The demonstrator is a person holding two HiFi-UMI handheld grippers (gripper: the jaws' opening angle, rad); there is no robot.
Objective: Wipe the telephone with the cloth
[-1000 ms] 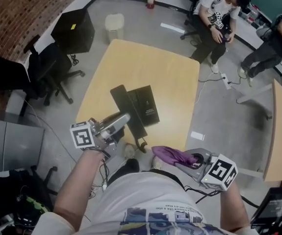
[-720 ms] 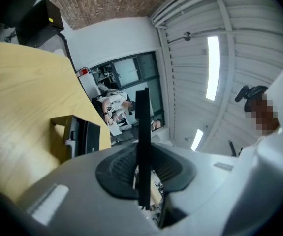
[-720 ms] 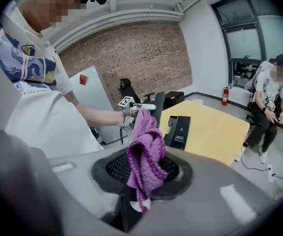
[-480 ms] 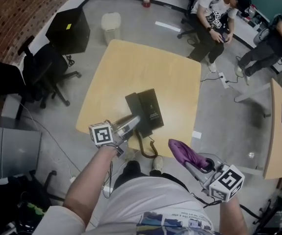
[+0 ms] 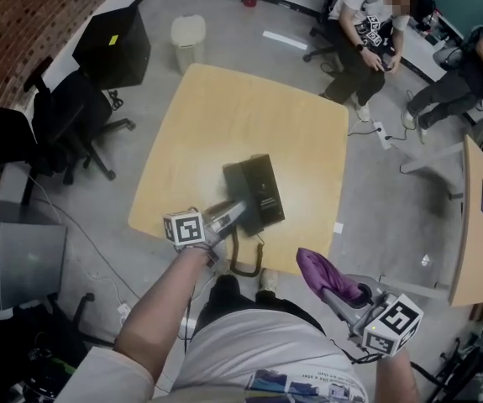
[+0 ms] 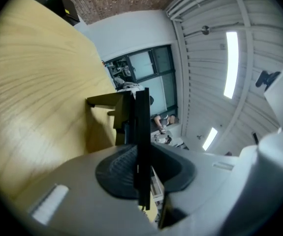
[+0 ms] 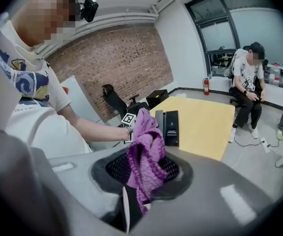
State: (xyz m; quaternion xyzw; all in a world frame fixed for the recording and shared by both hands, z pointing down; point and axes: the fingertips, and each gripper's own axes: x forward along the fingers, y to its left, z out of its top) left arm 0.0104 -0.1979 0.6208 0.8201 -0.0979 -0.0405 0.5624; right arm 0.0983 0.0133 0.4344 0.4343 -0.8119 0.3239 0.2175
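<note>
Telephone (image 5: 255, 191): black, over the near part of the yellow wooden counter (image 5: 224, 116). From the head view I cannot tell whether it lies flat or sits slightly lifted. A dark cord (image 5: 243, 262) loops down from the telephone past the counter's near edge.

Left tool (image 5: 238, 211): reaches in level from the telephone's near left side. In the left gripper view its jaws are closed narrow on a thin black slab of the telephone (image 6: 142, 132), seen edge-on, with both dark pads pressed against it. The counter (image 6: 38, 82) fills the space to the left of the slab.

Right tool (image 5: 343, 295): well apart from the telephone, nearer the person and off the counter's edge. It holds the purple cloth (image 5: 322, 272). In the right gripper view the cloth (image 7: 147, 156) is bunched between the jaws and stands up above them. The telephone (image 7: 171, 128) shows behind the cloth.

A pale bin (image 5: 188, 33) stands on the floor far beyond the telephone, past the counter's far corner.
</note>
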